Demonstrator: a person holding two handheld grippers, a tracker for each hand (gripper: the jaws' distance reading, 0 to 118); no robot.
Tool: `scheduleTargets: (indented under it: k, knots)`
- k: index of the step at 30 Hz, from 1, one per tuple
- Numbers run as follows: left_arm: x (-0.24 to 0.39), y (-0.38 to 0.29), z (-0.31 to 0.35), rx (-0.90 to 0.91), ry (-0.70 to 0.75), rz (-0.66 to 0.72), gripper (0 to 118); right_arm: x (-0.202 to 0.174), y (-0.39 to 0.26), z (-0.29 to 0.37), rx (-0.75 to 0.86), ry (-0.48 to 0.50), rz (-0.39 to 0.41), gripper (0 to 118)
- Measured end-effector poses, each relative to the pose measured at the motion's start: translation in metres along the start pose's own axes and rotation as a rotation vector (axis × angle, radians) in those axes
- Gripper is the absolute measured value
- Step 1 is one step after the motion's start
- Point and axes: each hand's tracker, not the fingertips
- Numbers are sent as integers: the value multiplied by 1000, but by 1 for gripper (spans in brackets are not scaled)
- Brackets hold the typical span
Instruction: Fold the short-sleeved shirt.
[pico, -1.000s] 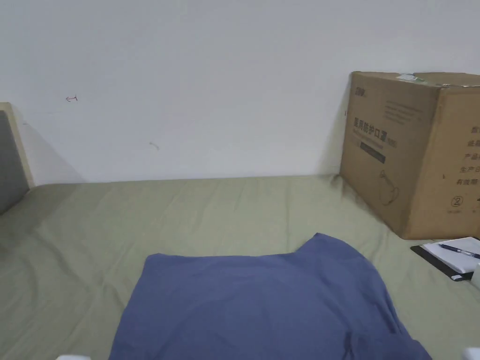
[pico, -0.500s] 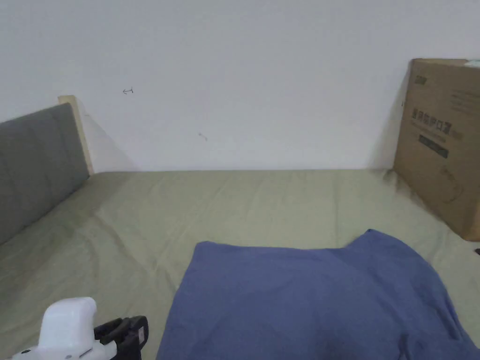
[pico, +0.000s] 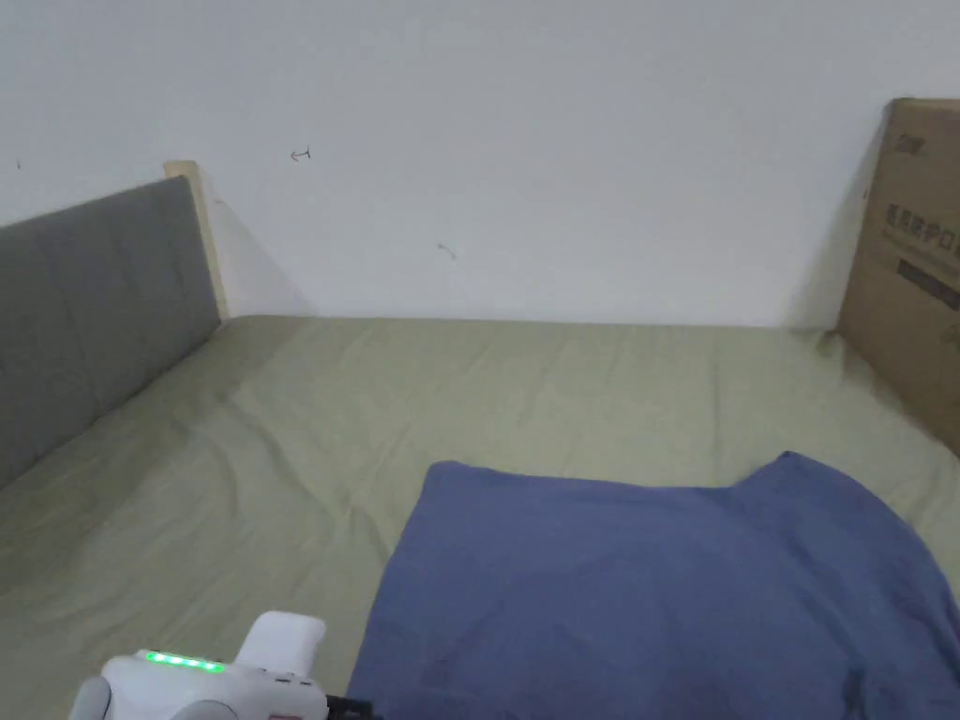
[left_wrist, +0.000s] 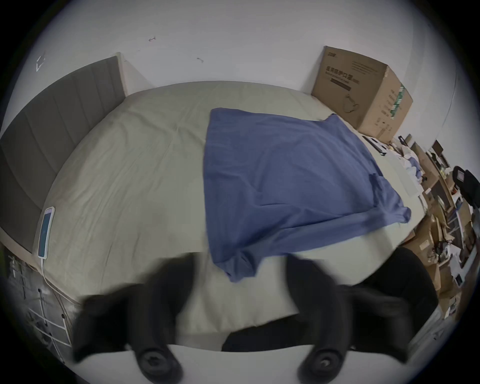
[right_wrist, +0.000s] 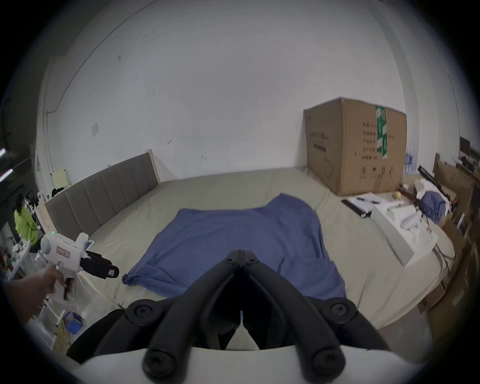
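Left gripper (left_wrist: 240, 262) brought in, jaws apart
Shirt (pico: 656, 600) lies unfolded; right gripper (right_wrist: 242, 251) is held closed, empty

- Head view: from above the near edge of the pale green bed (pico: 281, 450), facing the white wall (pico: 525, 141) — close over the spread blue short-sleeved shirt (pico: 656, 591).
- Left gripper view: higher, tilted down the bed, the grey padded headboard (left_wrist: 59, 124) at its left.
- Right gripper view: low, level — sharing shirt, headboard and brown cardboard box (right_wrist: 355, 145).
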Motion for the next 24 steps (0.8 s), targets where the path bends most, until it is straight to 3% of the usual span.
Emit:
scheduleTargets:
  k: [1,2,7,8,9,11,14,19,22,24]
  knots:
    - [-2,-2,-4,11,24,4,112,0,-2,-2,-15,1,-17,0]
    - [-2,-5,-9,18,28,6,117,1,-4,-4,-25,7,-31,0]
    - [-3,-9,-36,-21,17,13,116,-1,-7,-11,-61,18,-48,0]
    - [-2,-8,-42,-39,19,11,104,-1,-7,-15,-72,18,-43,0]
    - [-5,-6,-45,-42,-4,1,80,-3,-7,-18,-82,14,-36,0]
    - [-1,-7,-55,-51,-36,-50,14,-5,-9,-24,-99,10,-33,0]
    - [2,-14,-63,-49,-19,-164,4,-1,-9,-33,-126,7,-70,0]
    - [3,-19,-46,44,-26,-126,3,20,-9,-36,-120,-19,-109,0]
    - [6,-18,-29,120,-24,-104,3,53,-9,-37,-124,-96,-78,0]
    - [10,-19,-21,149,-24,-106,3,86,-13,-45,-192,-58,-81,0]
